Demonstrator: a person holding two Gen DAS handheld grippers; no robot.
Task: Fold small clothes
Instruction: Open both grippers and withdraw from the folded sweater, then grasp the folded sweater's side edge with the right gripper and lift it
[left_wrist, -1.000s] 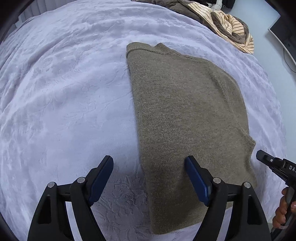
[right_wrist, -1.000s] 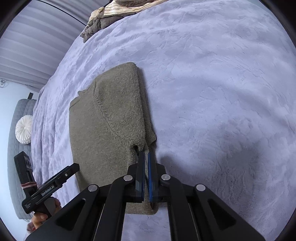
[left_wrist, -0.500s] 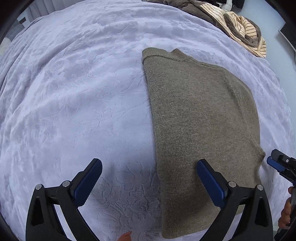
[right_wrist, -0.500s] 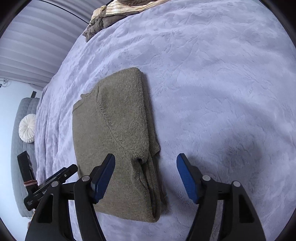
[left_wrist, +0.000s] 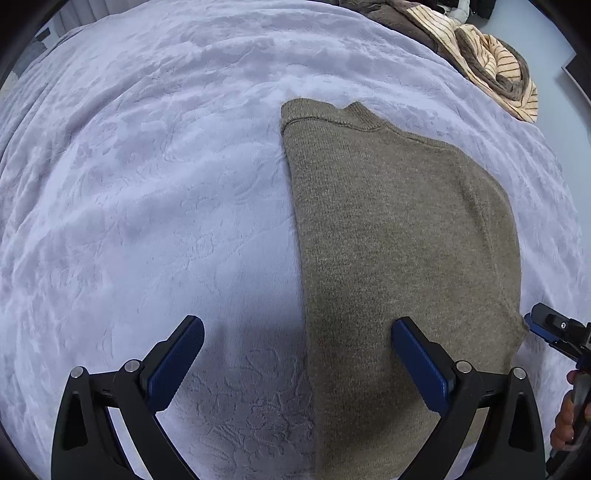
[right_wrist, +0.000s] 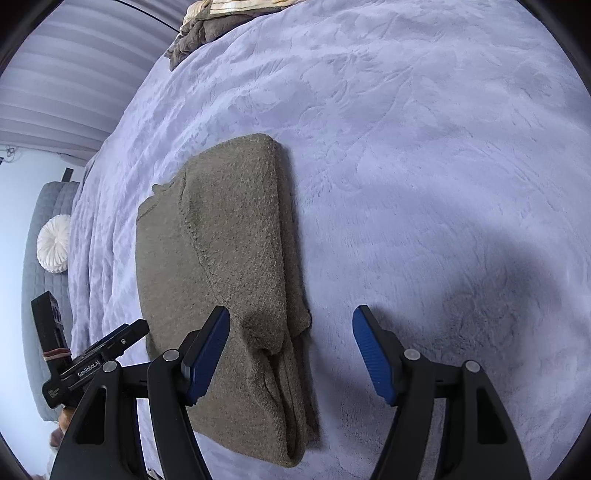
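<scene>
Near end of the folded sweater (left_wrist: 399, 258) runs behind the left gripper (left_wrist: 297, 363) and off the lower edge of the left wrist view. The heap of striped and brown clothes (left_wrist: 491, 70) beyond the sweater is cut by the upper edge in both views. The right gripper (left_wrist: 550, 330), beside the sweater's right edge, shows only its tip. Of the hand (left_wrist: 563, 421) holding it, only fingers show. Left of the sweater, the round white cushion (right_wrist: 54, 243) shows no detail.
</scene>
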